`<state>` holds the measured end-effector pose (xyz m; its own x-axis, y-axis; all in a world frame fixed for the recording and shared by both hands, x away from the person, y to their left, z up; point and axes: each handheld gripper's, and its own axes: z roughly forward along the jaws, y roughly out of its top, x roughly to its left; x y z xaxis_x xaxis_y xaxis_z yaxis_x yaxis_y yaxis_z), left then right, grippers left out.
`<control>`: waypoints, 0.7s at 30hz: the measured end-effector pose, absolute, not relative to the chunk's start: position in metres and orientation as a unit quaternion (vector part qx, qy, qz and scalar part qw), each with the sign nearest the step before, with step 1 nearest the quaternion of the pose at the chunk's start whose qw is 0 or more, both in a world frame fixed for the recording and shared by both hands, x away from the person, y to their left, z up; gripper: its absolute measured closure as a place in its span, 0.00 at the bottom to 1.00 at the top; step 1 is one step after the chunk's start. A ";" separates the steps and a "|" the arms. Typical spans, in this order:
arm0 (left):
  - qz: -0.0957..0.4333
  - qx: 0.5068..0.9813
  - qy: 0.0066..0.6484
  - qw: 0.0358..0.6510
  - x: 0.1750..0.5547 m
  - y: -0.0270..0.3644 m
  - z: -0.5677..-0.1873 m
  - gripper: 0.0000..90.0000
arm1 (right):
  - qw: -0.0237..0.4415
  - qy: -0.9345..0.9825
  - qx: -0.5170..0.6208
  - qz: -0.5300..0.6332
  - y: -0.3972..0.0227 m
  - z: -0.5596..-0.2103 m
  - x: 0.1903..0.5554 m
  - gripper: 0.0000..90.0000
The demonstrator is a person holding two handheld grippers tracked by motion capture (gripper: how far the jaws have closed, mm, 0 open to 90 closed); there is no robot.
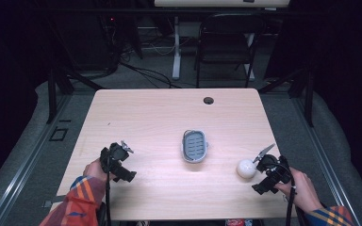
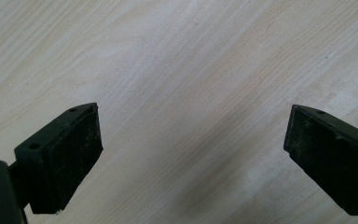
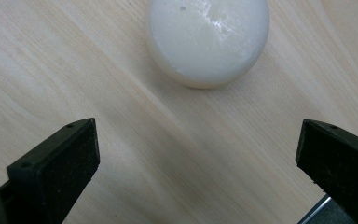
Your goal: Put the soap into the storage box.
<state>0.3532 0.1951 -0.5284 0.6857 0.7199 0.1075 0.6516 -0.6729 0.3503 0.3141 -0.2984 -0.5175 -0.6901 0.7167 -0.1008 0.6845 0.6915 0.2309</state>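
Right gripper view shows the right tool (image 3: 196, 172) spread wide just short of the round white soap bar (image 3: 208, 39), so the reach looks underway and calls for closing in around it, with bare table (image 1: 146, 117) toward the grey soap dish (image 1: 194, 146); the left tool (image 2: 193, 158) hangs wide, empty.

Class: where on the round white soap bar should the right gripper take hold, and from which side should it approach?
Grip the white soap bar across its widest middle, coming from the open right gripper side just short of it. Its rounded edge likely slips if pinched off-centre, and it lies flat on the table.
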 end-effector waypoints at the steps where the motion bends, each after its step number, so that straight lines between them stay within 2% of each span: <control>1: 0.119 0.907 0.378 0.143 0.353 0.195 -0.529 0.05 | 0.093 0.914 0.384 0.090 -0.298 -0.518 0.314 0.00; 21: 0.119 0.908 0.377 0.141 0.354 0.194 -0.529 0.05 | 0.091 0.915 0.378 0.105 -0.293 -0.517 0.322 0.00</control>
